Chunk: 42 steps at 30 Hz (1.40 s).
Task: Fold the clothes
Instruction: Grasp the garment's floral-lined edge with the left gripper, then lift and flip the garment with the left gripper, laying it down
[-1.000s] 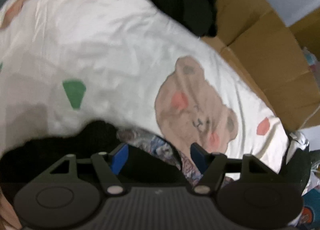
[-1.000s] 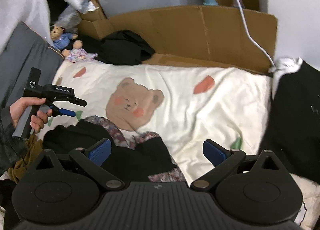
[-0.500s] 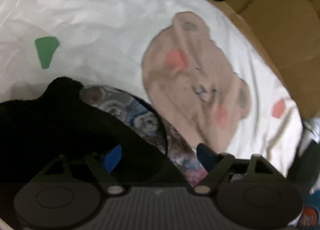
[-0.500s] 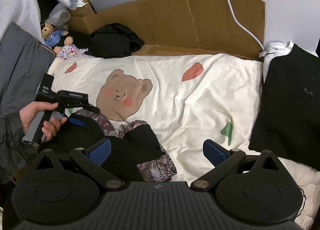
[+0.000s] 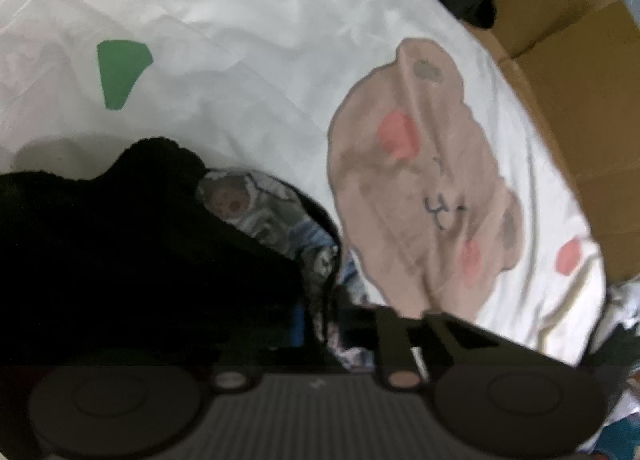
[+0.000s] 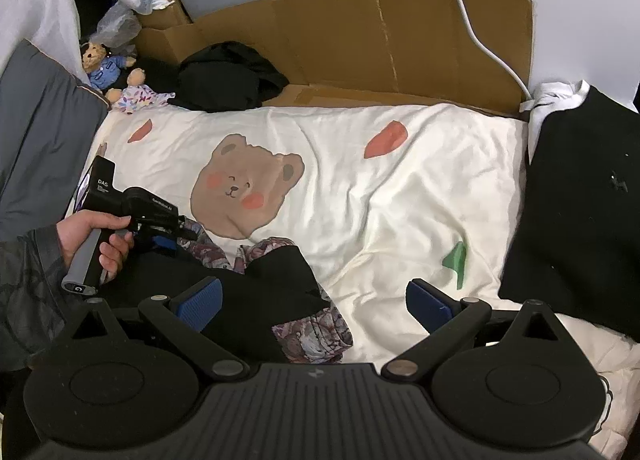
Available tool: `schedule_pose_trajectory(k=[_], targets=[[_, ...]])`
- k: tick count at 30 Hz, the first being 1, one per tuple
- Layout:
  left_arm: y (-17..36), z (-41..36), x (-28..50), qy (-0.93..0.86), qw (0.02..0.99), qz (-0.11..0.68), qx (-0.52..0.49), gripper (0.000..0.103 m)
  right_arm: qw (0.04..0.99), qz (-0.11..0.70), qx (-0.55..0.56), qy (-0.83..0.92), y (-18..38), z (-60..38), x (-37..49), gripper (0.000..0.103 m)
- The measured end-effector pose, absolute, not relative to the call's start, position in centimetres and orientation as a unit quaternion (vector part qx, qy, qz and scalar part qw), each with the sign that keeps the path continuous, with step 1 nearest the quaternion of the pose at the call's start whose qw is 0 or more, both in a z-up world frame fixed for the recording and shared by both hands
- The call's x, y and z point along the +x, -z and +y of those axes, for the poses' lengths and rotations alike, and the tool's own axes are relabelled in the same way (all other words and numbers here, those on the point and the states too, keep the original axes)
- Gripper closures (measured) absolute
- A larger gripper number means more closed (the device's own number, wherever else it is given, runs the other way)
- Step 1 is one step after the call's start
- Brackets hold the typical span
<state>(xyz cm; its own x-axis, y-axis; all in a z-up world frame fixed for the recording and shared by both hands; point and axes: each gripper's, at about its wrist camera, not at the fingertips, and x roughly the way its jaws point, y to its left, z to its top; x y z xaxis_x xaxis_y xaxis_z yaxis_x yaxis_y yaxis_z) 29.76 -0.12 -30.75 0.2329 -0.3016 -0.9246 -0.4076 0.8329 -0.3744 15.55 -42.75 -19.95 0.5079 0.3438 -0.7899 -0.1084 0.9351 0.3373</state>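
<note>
Left claw (image 5: 316, 320) buried in the black garment (image 6: 280, 292), apparently pinching it; pads mostly hidden. Right claw (image 6: 314, 302) gapes wide above it.

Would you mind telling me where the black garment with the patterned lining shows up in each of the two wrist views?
Left wrist view: the black garment fills the lower left, its patterned lining showing at centre, with the left gripper closed on it.
Right wrist view: it lies at lower centre-left, between the right gripper and the hand holding the other gripper.
Shared landmark: the bear print on the white sheet, just beyond the garment.
</note>
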Motion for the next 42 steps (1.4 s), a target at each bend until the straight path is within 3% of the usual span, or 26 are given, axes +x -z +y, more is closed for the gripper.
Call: schedule_pose_trajectory(k=[11,18,34,42], targets=[[19.2,-1.4,29.9,0.088,0.797,0.525,-0.287,0.098,0.869,0.453,0.129,-0.15,17.8,-41.9,15.3,0.002],[12.0,-6.4,29.5,0.196,0.82,0.465,-0.269,0.101,0.874,0.437,0.14,-0.163,16.6,-42.1,14.5,0.002],[2.3,-20.2,26.8,0.407,0.784,0.375,-0.281,0.101,0.896,0.389,0.168,-0.133,14.4,-46.2,13.3,0.002],[-0.4,-18.5,23.4,0.437,0.791,0.343,-0.258,0.101,0.903,0.372,0.168,-0.131,13.7,-46.9,13.1,0.002]])
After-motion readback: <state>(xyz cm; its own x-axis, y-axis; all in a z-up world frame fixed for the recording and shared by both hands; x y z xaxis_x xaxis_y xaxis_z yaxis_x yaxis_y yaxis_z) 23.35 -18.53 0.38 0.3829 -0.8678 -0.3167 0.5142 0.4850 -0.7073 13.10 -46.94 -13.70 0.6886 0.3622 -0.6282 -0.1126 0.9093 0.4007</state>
